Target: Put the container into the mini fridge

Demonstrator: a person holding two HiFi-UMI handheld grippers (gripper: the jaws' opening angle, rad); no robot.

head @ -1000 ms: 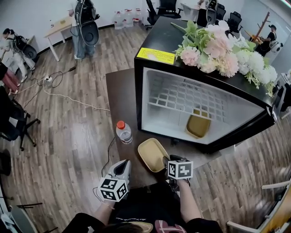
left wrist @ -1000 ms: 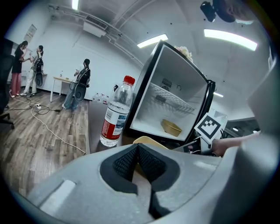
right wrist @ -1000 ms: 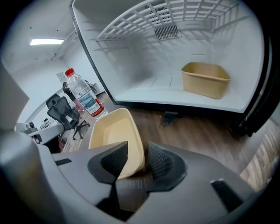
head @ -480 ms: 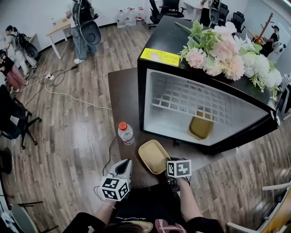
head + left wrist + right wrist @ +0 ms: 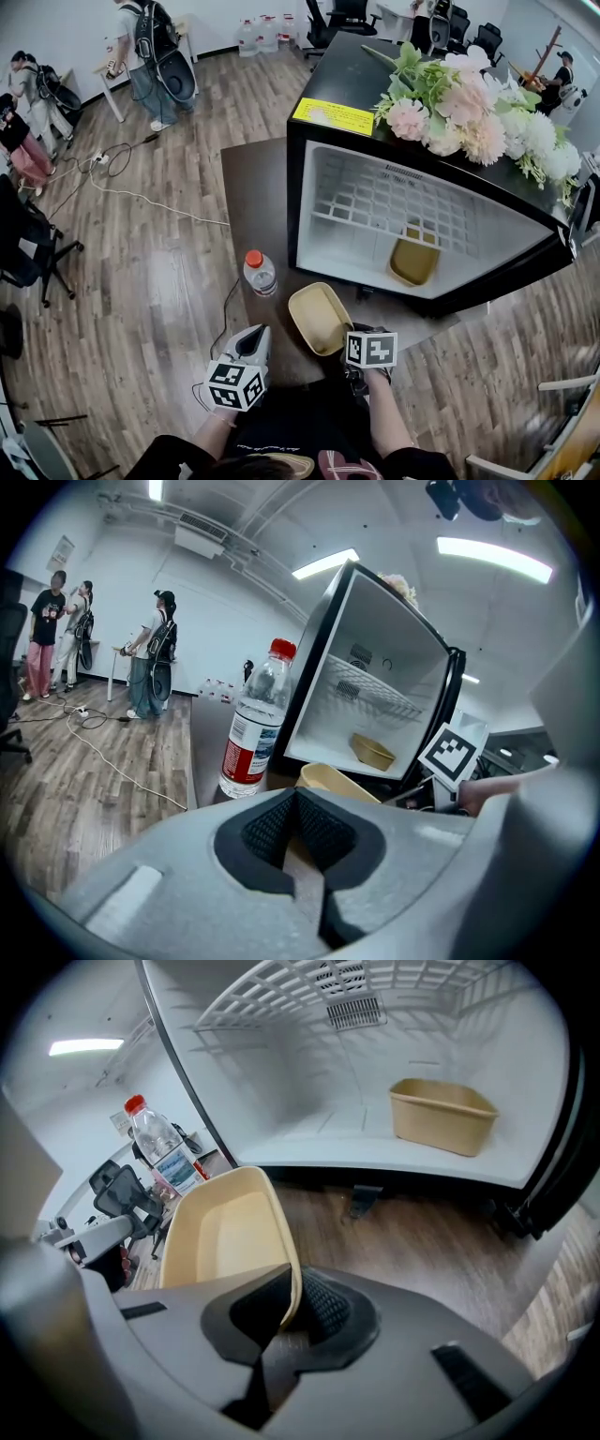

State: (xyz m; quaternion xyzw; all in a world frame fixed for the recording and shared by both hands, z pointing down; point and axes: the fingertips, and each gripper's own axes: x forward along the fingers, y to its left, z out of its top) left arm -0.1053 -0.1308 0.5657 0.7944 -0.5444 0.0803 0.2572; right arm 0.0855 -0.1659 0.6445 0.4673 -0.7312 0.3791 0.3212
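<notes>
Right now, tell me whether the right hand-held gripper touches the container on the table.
Touching. Right gripper view: the right hand-held gripper, its jaws just closing, pinches the container rim.

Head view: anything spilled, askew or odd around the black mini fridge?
Nothing spilled or damaged. The one oddity: a pink-and-white flower bouquet lies flat on top of the black mini fridge, not in a vase.

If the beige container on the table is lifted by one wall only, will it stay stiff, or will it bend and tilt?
The container is probably light, as it looks empty and thin-walled. It may flex and droop at the far end, since the right gripper, whose jaws have just been closing, pinches only one wall. The smooth wall might also slip a little.
</notes>
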